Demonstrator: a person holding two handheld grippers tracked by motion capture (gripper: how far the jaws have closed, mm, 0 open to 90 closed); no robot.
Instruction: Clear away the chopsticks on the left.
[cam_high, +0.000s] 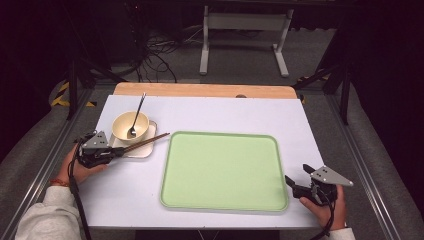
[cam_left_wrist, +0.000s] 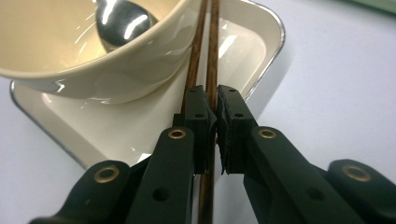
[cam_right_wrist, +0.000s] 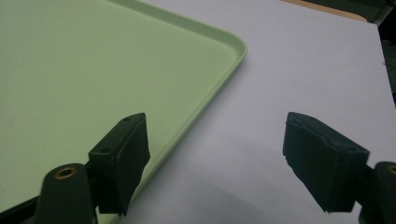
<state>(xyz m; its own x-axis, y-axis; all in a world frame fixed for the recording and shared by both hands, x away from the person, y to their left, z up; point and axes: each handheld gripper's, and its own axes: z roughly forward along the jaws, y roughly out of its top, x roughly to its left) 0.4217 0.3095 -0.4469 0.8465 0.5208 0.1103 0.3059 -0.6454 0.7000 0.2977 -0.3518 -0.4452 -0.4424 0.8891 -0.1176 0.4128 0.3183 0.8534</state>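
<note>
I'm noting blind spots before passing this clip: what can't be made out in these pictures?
- Chopsticks: near ends cut off by the bottom edge of the left gripper view; a stretch is hidden between the left tongs.
- Spoon: handle cut off at the top edge of that view.
- Dish: largely covered by the bowl in the high view.
- Tray: most of it falls outside the right gripper view, past the open right tongs.

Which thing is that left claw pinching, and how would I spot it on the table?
Start at the big green tray; left of it sits a white square dish holding a cream bowl. Across that dish lie brown wooden chopsticks, shut in the left gripper: thin, dark, unlike the shiny spoon in the bowl.
</note>
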